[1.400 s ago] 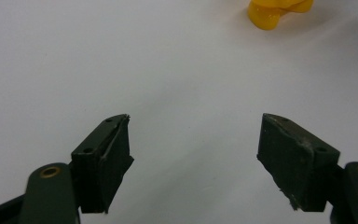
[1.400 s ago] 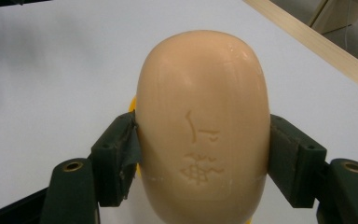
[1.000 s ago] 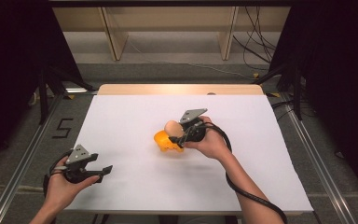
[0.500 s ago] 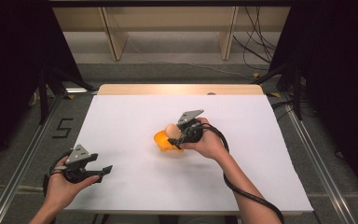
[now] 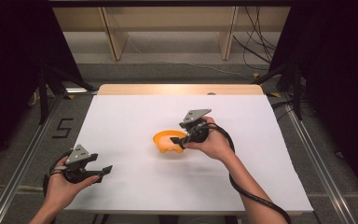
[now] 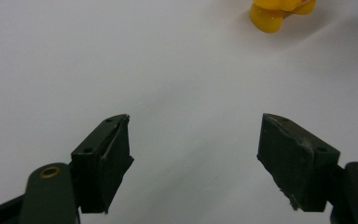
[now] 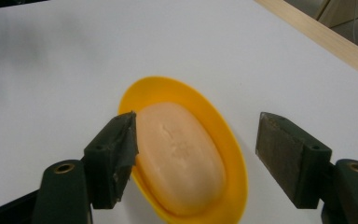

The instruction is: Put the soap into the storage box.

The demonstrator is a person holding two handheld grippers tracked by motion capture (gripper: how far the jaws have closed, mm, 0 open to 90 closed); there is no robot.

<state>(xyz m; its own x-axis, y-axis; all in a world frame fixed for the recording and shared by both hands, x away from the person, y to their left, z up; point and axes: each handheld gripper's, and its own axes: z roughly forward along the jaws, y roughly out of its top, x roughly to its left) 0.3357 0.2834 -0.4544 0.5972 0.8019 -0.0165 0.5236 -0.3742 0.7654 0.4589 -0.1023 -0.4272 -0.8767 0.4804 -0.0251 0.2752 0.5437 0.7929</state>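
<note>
Glossy yellow plastic dish (image 7: 223, 140), smooth waxy soap (image 7: 182, 156), matt white tabletop (image 5: 135, 116)

Bright overhead light on white table (image 5: 135, 116) — dark surrounds; gripper views soft, slightly blurred, faint shadows.

In the left gripper view, the shallow yellow plastic dish (image 6: 282, 11) is cut off by the top edge, so only its feet and underside show. In the right gripper view, the left finger covers one end of the pale peach oval soap bar (image 7: 179, 154), and the bottom edge clips the dish's near rim. From the high view, the right gripper (image 5: 185, 136) hides the dish's contents.
</note>
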